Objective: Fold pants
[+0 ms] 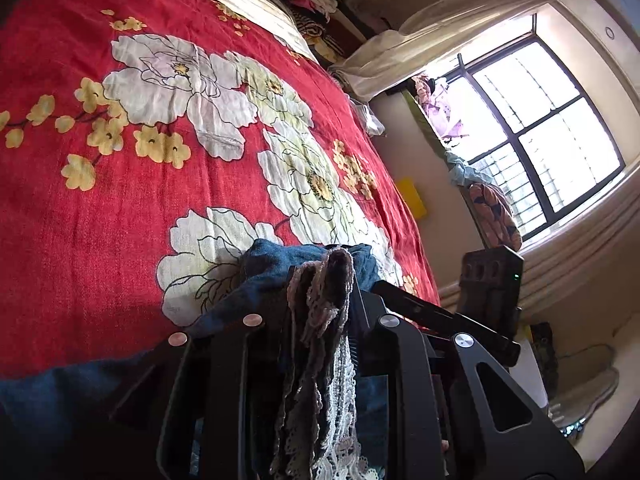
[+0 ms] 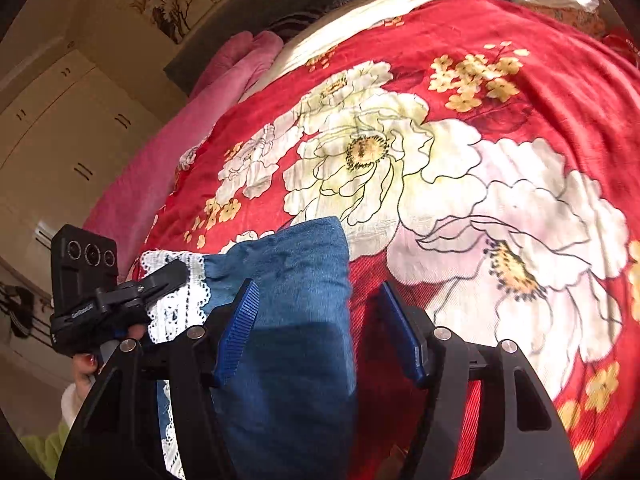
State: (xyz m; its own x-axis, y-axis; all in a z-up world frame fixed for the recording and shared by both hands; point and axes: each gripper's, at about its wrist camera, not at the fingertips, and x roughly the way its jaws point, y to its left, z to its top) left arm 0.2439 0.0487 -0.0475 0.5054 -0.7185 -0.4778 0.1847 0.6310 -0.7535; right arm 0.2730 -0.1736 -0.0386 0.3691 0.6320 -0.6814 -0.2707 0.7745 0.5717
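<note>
While bunched on the bedspread (image 2: 460, 208) | blue lace-trimmed pants (image 2: 296, 280) | left jaws clamp lace | right jaws apart

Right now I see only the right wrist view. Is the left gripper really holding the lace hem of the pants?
Observer: Yes. The left gripper is shut on the lace hem, which is bunched between its fingers.
Operator: Where does the loose lace go?
Observer: It trails down toward the camera, over the blue pants.
Operator: What lies beyond that gripper?
Observer: The red floral bedspread up to its edge, then a bright window.
</note>
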